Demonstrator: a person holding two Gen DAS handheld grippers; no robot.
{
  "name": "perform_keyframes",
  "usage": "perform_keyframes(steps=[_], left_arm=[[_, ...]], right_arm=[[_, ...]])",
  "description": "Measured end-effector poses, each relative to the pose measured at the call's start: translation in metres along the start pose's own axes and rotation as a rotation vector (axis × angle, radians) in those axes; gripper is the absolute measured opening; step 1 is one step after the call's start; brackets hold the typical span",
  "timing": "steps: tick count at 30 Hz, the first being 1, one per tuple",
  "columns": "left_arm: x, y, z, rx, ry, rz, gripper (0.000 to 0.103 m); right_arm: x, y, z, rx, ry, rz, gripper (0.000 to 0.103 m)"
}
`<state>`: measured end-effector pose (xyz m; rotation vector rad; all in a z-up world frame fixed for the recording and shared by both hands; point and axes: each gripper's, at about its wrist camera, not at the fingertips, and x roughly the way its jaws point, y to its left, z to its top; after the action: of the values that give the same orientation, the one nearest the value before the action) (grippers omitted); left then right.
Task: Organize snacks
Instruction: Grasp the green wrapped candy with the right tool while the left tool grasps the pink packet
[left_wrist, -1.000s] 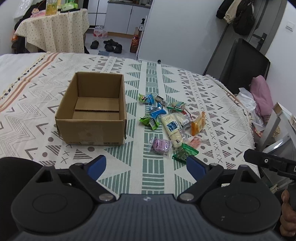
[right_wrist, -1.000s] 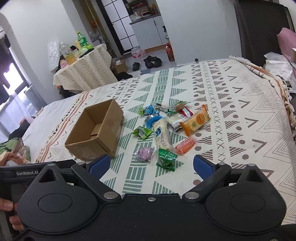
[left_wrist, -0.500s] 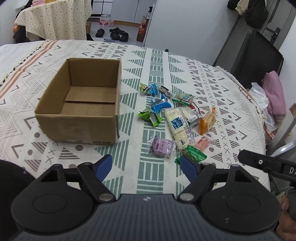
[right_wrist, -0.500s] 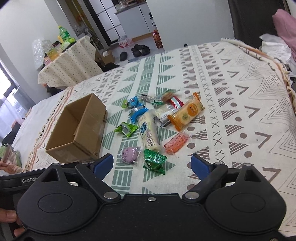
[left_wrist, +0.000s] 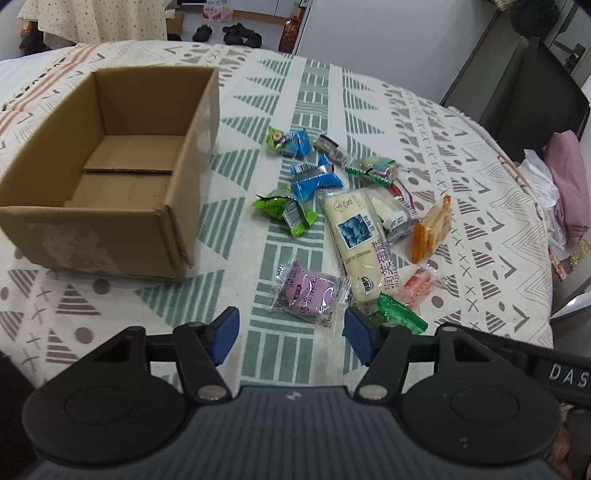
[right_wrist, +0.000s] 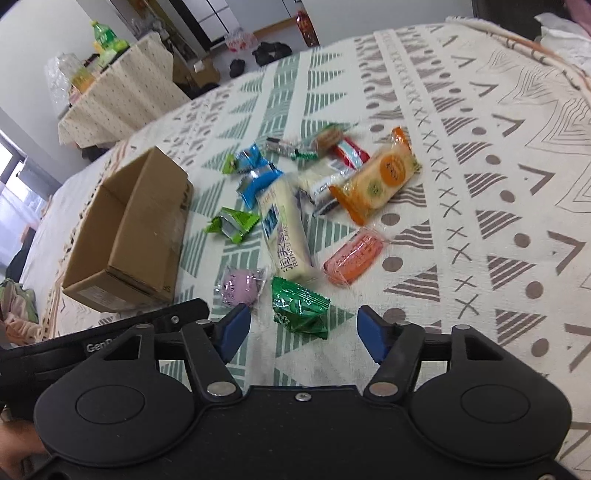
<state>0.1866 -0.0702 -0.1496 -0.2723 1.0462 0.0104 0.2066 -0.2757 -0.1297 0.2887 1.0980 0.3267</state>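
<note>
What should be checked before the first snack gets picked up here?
1. Brown cardboard box empty and open on top: ok.
2. Left tool open, nothing held: ok.
3. Right tool open, nothing held: ok.
4. Purple round snack in clear wrapper ahead of the left tool, lying free: ok.
5. Dark green foil packet between the right tool's fingers, not yet gripped: ok.
6. Wrapper edges overlapping the long cream cake packet: cannot tell.

Both the left gripper and right gripper have descended closer to the snacks.
</note>
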Motion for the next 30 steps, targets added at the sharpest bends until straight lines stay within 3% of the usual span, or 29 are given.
perform_keyframes(steps=[7,16,20,23,26,30], left_arm=[[0.031,-0.005,0.004,0.001,0.032,0.002,0.062],[0.061,-0.011,0.012,0.034,0.069,0.019,0.058],[0.068,-0.009,0.013,0.022,0.081,0.02,0.053],[0.067,-0.01,0.012,0.034,0.078,0.015,0.046],[0.063,-0.013,0.01,0.039,0.069,0.015,0.038],[0.055,-0.016,0.009,0.04,0.059,0.023,0.036]], right_arm=[[0.026,-0.006,0.009,0.047,0.051,-0.002,0.06],[0.05,-0.012,0.014,0.096,0.114,0.043,0.046],[0.057,-0.012,0.017,0.1,0.124,0.051,0.041],[0.059,-0.01,0.016,0.086,0.128,0.085,0.027],[0.054,-0.006,0.015,0.059,0.107,0.091,0.021],[0.046,-0.006,0.014,0.052,0.083,0.101,0.016]])
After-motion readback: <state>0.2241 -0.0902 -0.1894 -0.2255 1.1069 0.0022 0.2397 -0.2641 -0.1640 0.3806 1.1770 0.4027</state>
